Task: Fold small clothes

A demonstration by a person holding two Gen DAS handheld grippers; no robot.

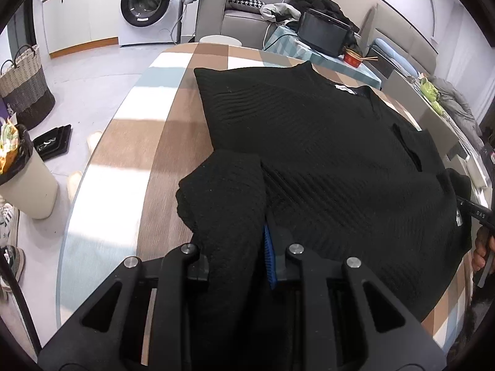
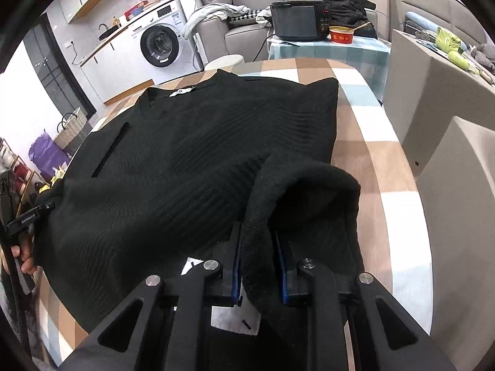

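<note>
A black knit sweater (image 1: 309, 142) lies spread on a round checked table (image 1: 130, 142), its neck label facing away from me. My left gripper (image 1: 238, 247) is shut on a bunched black fold at the sweater's near left corner; cloth covers the left pad and only the blue right pad (image 1: 268, 253) shows. In the right wrist view the sweater (image 2: 191, 154) fills the middle, and my right gripper (image 2: 260, 262) is shut on a thick rolled fold at its near right corner, between two blue pads. Each view shows the other gripper's tip at the frame edge.
The table edge (image 2: 399, 185) curves close on both sides. Beyond it stand a washing machine (image 1: 148, 3), a woven basket (image 1: 24, 86), a bin (image 1: 27, 179), a sofa, a small oven (image 2: 300, 20) with a red bowl (image 2: 340, 35), and grey boxes (image 2: 433, 99).
</note>
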